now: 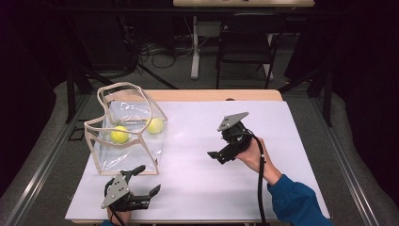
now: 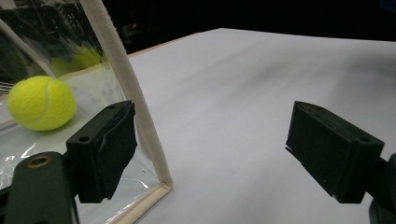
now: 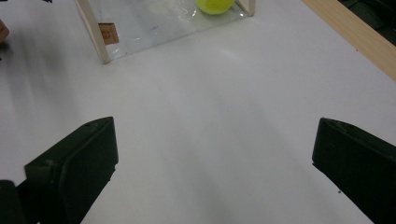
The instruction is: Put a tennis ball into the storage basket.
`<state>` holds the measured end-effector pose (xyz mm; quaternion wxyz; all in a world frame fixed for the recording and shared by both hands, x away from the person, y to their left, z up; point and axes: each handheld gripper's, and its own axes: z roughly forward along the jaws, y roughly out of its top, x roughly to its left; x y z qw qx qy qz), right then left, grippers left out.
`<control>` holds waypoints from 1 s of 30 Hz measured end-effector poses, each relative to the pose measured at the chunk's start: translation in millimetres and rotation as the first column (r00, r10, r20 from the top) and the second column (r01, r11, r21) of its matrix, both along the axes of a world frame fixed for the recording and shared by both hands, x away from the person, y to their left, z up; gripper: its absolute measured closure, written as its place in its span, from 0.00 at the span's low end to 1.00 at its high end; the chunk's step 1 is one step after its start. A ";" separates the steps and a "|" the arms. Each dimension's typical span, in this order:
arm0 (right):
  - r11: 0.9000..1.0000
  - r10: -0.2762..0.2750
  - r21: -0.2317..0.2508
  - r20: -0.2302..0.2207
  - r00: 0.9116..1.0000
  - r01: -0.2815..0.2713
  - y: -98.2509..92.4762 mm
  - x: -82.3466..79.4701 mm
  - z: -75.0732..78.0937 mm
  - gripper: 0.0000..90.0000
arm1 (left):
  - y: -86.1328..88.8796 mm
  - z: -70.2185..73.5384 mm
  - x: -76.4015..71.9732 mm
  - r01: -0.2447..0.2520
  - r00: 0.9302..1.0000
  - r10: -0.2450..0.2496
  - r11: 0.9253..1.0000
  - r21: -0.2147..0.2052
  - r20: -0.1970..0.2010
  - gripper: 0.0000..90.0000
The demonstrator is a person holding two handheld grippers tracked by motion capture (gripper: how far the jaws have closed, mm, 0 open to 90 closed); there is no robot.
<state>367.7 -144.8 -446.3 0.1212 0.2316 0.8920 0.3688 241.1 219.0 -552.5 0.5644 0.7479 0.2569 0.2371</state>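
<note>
Left claw [image 1: 147, 181] agape beside clear, cream-trimmed bag [image 1: 123, 132] holding two balls.

A clear plastic bag [image 1: 126, 134] with cream-coloured edging stands open on the white sheet [image 1: 197, 155] at the left of the table, and two yellow tennis balls lie inside it: one [image 1: 119, 134] toward the near left, the other [image 1: 155, 125] against the right wall. The left gripper [image 1: 147, 181] sits at the near edge just in front of the bag, jaws spread and empty. The right gripper [image 1: 214, 155], held by a hand [image 1: 254, 155] in a blue sleeve, hovers over mid-sheet, well apart from the bag.
</note>
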 end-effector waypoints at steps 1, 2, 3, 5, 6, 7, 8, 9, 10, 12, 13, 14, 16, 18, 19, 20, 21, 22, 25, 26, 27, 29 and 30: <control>1.000 -0.001 -0.003 -0.001 1.000 0.001 -1.7 -0.9 -1.5 0.00 | 0.0 0.0 0.0 0.000 1.000 0.000 1.000 0.000 0.000 0.18; 1.000 -0.002 -0.003 0.000 1.000 0.002 -3.4 -1.8 -3.0 0.00 | -0.2 0.0 -0.1 -0.002 1.000 0.002 1.000 0.000 0.001 0.18; 1.000 -0.005 -0.005 -0.002 1.000 0.005 -4.6 -2.9 -4.0 0.00 | -0.2 0.0 -0.1 -0.002 1.000 0.002 1.000 0.000 0.001 0.18; 1.000 -0.007 -0.007 -0.002 1.000 0.006 -8.3 -4.9 -7.5 0.00 | 0.0 0.0 -0.3 -0.002 1.000 0.002 1.000 -0.001 0.002 0.18; 1.000 -0.009 -0.006 -0.003 1.000 0.009 -9.7 -6.2 -9.0 0.00 | 0.1 0.1 -0.3 -0.004 1.000 0.004 1.000 0.000 0.002 0.18; 1.000 -0.008 -0.009 -0.003 1.000 0.008 -11.0 -6.9 -10.0 0.00 | 0.3 0.0 0.0 -0.001 1.000 0.001 1.000 0.000 0.001 0.18; 1.000 -0.011 -0.010 -0.002 1.000 0.011 -13.1 -8.4 -11.4 0.00 | 0.1 -0.1 0.0 -0.003 1.000 0.003 1.000 0.000 0.000 0.18; 1.000 -0.011 -0.008 -0.002 1.000 0.011 -14.8 -9.3 -12.4 0.00 | 0.0 -0.1 0.1 -0.003 1.000 0.003 1.000 0.002 0.000 0.18; 1.000 -0.013 -0.008 -0.004 1.000 0.013 -15.9 -10.2 -12.9 0.00 | -0.2 0.1 -0.2 -0.004 1.000 0.004 1.000 0.002 0.001 0.18; 1.000 -0.015 -0.005 0.002 1.000 0.015 -19.4 -11.9 -14.2 0.00 | -0.1 0.0 -0.1 -0.004 1.000 0.004 1.000 0.002 0.001 0.18; 1.000 -0.019 -0.001 0.002 1.000 0.019 -21.4 -13.1 -14.8 0.00 | 0.0 0.0 -0.1 -0.005 1.000 0.005 1.000 0.002 0.001 0.18; 1.000 -0.021 -0.003 0.002 1.000 0.021 -22.9 -13.9 -15.4 0.00 | 0.0 0.0 -0.2 -0.005 1.000 0.005 1.000 0.001 0.001 0.18; 1.000 -0.024 0.000 0.006 1.000 0.024 -25.4 -15.9 -16.6 0.00 | 0.0 0.1 -0.4 -0.005 1.000 0.005 1.000 0.002 0.002 0.18; 1.000 -0.027 0.000 0.006 1.000 0.027 -28.3 -18.5 -18.5 0.00 | 0.0 0.0 -0.1 -0.004 1.000 0.004 1.000 0.002 0.001 0.18; 1.000 -0.030 0.001 0.009 1.000 0.030 -29.7 -19.7 -19.4 0.00 | 0.0 0.0 -0.1 -0.004 1.000 0.004 1.000 0.001 0.001 0.18; 0.999 -0.032 0.005 0.012 0.999 0.032 -30.9 -20.9 -20.6 0.00 | 0.0 0.0 -0.2 -0.004 1.000 0.004 1.000 0.001 0.001 0.18; 0.999 -0.035 0.000 0.019 0.999 0.035 -32.3 -22.4 -22.3 0.00 | 0.0 0.0 -0.3 -0.004 1.000 0.004 1.000 0.001 0.001 0.18; 0.999 -0.037 0.000 0.020 0.999 0.037 -33.1 -23.5 -23.5 0.00 | 0.1 0.1 -0.4 -0.005 1.000 0.005 1.000 0.002 0.001 0.18; 0.999 -0.040 0.001 0.018 0.999 0.040 -37.2 -26.6 -28.0 0.00 | 0.4 0.2 -0.5 -0.005 1.000 0.005 1.000 0.002 0.002 0.18; 0.999 -0.042 0.001 0.018 0.999 0.042 -38.7 -27.6 -29.4 0.00 | 0.4 0.1 -0.5 -0.006 1.000 0.006 1.000 0.002 0.002 0.18; 0.999 -0.044 0.002 0.020 0.999 0.044 -40.4 -28.5 -30.7 0.00 | 0.4 0.1 -0.3 -0.005 1.000 0.005 1.000 0.002 0.001 0.18; 0.999 -0.048 0.003 0.016 0.999 0.048 -43.6 -30.1 -32.9 0.00 | 0.3 0.1 -0.4 -0.005 1.000 0.005 1.000 0.003 0.002 0.18; 0.999 -0.054 0.008 0.017 0.998 0.054 -46.0 -31.8 -34.5 0.00 | 0.3 0.2 -0.5 -0.006 1.000 0.006 1.000 0.003 0.002 0.18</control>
